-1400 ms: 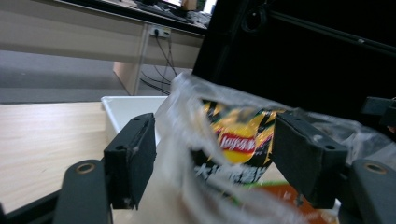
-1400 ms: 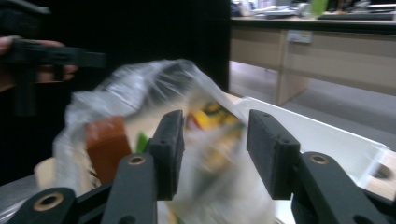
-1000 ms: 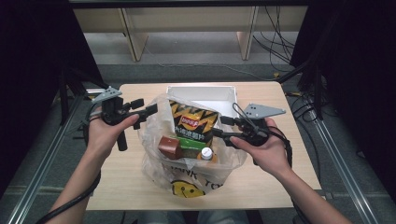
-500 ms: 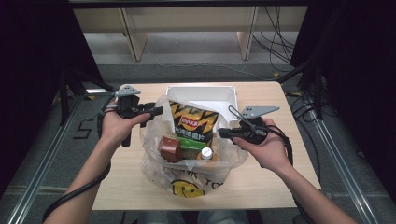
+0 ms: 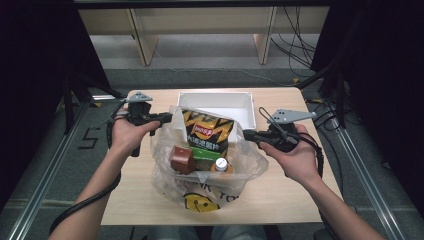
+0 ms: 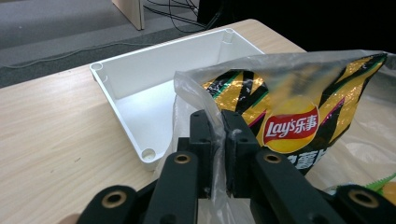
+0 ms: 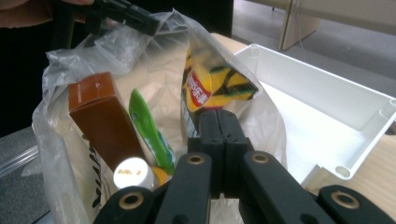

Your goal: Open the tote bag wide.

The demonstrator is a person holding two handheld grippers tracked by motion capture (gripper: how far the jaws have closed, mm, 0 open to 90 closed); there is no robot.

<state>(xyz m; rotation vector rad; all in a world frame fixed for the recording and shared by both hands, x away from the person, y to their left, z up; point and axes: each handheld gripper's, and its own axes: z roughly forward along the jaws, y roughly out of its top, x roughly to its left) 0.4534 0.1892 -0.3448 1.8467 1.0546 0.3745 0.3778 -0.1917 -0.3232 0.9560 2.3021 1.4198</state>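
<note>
Table edge near gripper-held bag.

- It looks like a lab or test room.
- A small wooden table stands in a metal frame.
- Black cables lie on the grey floor.

Clear plastic bag stands open, holding snacks.

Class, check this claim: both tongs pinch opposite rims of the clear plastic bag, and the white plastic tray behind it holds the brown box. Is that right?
One error: the white plastic tray is empty in the left gripper view. The brown box stands inside the clear plastic bag, whose rims the left tongs and right tongs pinch.
</note>
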